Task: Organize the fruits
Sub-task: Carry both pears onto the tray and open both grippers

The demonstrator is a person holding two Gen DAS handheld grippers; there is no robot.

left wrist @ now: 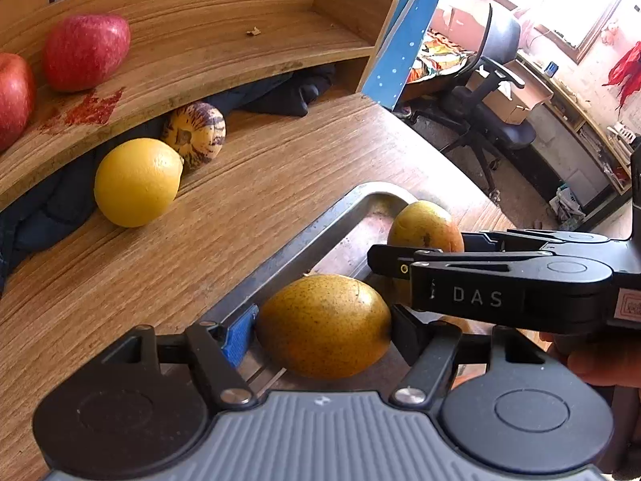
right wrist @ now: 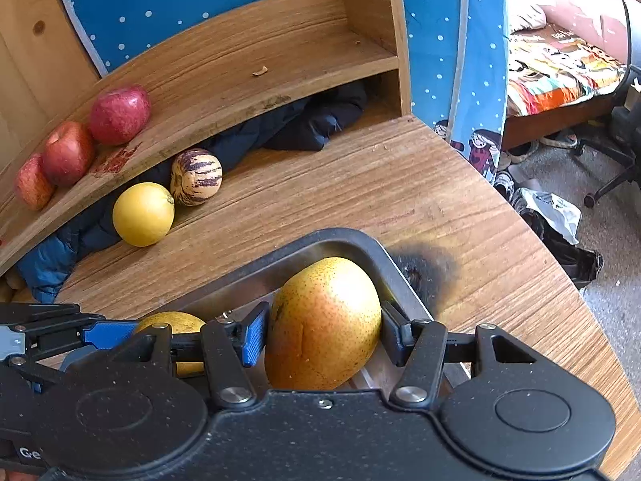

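Each tongs pinches a speckled yellow-brown pear (left wrist: 324,324), the right's pear (right wrist: 324,324) blushed orange.

Black grippers (left wrist: 324,330) — blue pads (right wrist: 253,332), "DAS" lettering.

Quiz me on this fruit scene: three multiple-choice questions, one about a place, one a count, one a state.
1. Where do the apples sit?
A. shelf
B. tray
C. floor

2. How many apples show in the right view?
A. one
B. three
C. five

3. What is the right tool doing?
A. hanging open
B. lying on the desk
C. shut on a pear

Answers:
1 A, they line the shelf's left end.
2 B, three red ones side by side.
3 C, both fingers press the pear's sides above the tray.
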